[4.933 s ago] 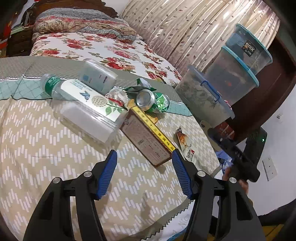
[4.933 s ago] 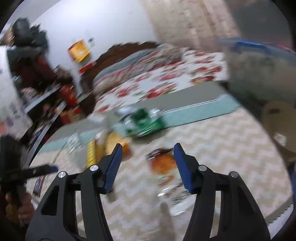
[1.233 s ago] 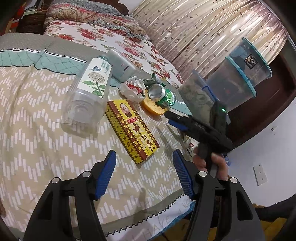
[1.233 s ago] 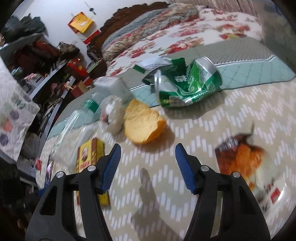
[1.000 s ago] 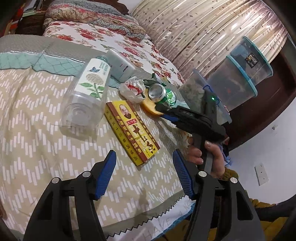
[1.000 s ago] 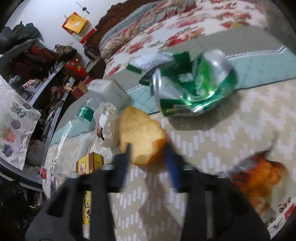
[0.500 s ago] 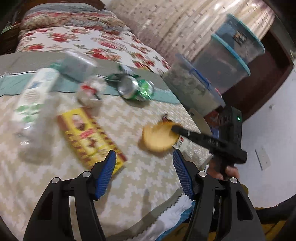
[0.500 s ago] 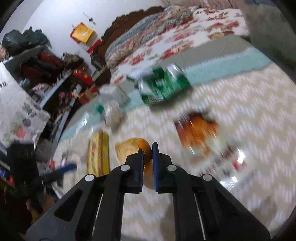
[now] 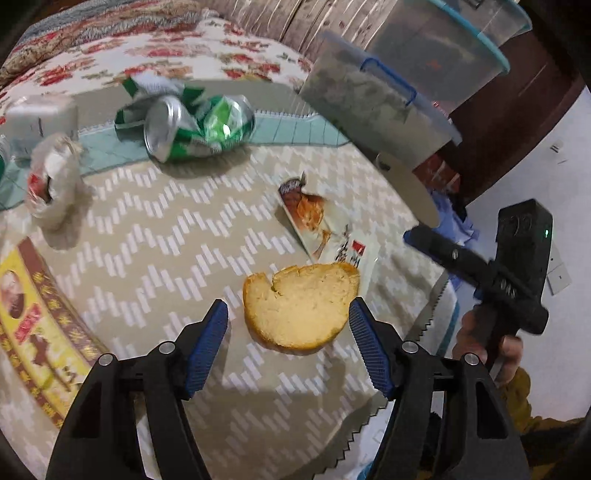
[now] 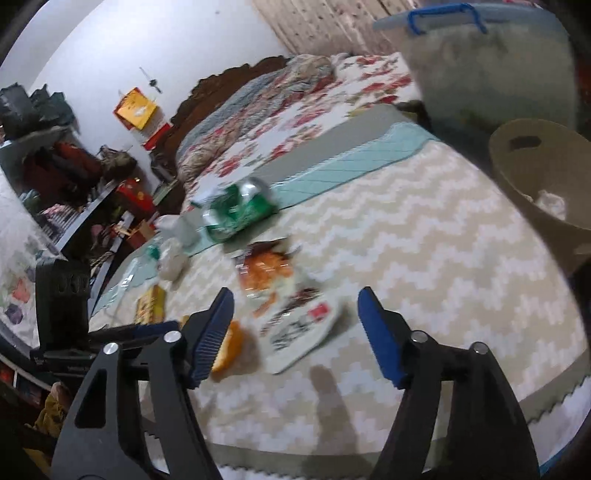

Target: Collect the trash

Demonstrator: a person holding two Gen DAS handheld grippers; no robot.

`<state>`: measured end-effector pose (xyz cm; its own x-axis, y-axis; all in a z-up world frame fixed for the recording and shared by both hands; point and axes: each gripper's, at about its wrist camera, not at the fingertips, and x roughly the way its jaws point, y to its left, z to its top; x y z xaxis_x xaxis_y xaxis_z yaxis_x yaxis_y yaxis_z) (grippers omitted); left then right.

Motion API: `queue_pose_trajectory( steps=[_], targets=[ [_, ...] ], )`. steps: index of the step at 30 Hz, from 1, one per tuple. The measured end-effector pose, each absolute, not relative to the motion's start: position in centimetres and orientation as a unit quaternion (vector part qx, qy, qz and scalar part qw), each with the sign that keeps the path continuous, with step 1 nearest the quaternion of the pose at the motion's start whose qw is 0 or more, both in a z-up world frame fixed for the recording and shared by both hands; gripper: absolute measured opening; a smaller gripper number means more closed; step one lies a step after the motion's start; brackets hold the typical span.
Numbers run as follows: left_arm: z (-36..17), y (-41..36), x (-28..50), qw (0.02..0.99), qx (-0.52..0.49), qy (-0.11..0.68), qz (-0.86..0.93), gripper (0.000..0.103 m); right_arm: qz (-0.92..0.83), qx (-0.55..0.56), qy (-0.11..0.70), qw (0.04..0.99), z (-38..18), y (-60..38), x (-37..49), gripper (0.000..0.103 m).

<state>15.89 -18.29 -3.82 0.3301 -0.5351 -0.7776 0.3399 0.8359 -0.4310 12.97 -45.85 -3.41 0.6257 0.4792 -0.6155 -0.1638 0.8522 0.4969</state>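
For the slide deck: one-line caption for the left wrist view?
Open left gripper brackets a bread piece on the zigzag cloth, crushed green can behind.

A floral bedspread [image 10: 280, 122] covers the bed beyond the zigzag-patterned cloth [image 9: 184, 229]; lidded plastic tubs [image 9: 376, 99] stand stacked near a striped curtain [image 10: 325, 22].

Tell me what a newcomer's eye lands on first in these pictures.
The piece of bread lying on the zigzag tablecloth, framed between the open left tongs. Behind it, a crushed green can lies on its side near the cloth's teal border, with a printed food wrapper between the two. The right tongs hang open over that wrapper.
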Motion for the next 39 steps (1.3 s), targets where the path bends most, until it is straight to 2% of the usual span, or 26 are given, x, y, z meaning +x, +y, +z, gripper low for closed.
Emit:
queue_pose_trajectory(
  steps=[6,7,9,10,11,12,13,14,16,21,29,31,32,39],
  targets=[
    [-4.7,-19.7,15.8,0.803,-0.086,0.523,-0.272,0.062,0.191,0.144,0.418,0.876,-4.3,-45.6,16.8,0.062],
    [-4.8,-20.0,15.7,0.804,-0.08,0.524,-0.27,0.058,0.202,0.126,0.423,0.874,-4.6,-44.9,17.6,0.062],
    [-4.9,-20.6,15.6,0.808,-0.065,0.521,-0.267,0.049,0.219,0.11,0.433,0.868,-5.0,-43.8,18.3,0.057],
    [-5.0,-20.9,15.7,0.808,-0.062,0.522,-0.266,0.038,0.231,0.102,0.441,0.861,-5.4,-43.1,18.6,0.054],
    [-5.1,-21.0,15.8,0.804,-0.063,0.527,-0.269,0.019,0.244,0.093,0.45,0.854,-5.8,-42.4,18.8,0.046],
    [-5.5,-21.1,16.0,0.797,-0.067,0.535,-0.27,0.01,0.252,0.082,0.445,0.856,-5.7,-41.8,18.4,0.038],
    [-5.7,-21.1,16.2,0.795,-0.072,0.539,-0.27,0.008,0.265,0.084,0.448,0.85,-5.7,-41.6,18.3,0.036],
    [-5.7,-21.0,16.2,0.797,-0.074,0.537,-0.267,0.007,0.274,0.087,0.45,0.845,-5.7,-41.4,17.9,0.02],
    [-5.4,-21.3,16.2,0.801,-0.073,0.532,-0.265,0.006,0.272,0.094,0.451,0.845,-5.7,-41.7,17.4,0.019],
    [-4.0,-21.8,16.5,0.806,-0.077,0.521,-0.269,0.005,0.255,0.191,0.437,0.841,-5.6,-46.0,16.5,0.006],
    [-2.9,-24.6,18.1,0.805,-0.066,0.521,-0.277,0.005,0.198,0.243,0.397,0.863,-4.5,-52.0,15.3,0.004],
    [-3.0,-25.1,18.1,0.805,-0.061,0.522,-0.274,0.005,0.198,0.253,0.402,0.858,-4.9,-52.6,15.5,0.005],
    [-3.2,-25.3,18.2,0.805,-0.059,0.524,-0.271,0.005,0.2,0.262,0.407,0.852,-5.3,-52.9,15.5,0.009],
    [-5.4,-25.4,19.2,0.796,-0.055,0.557,-0.233,0.005,0.24,0.265,0.447,0.82,-6.8,-52.0,16.8,0.009]
  ],
)
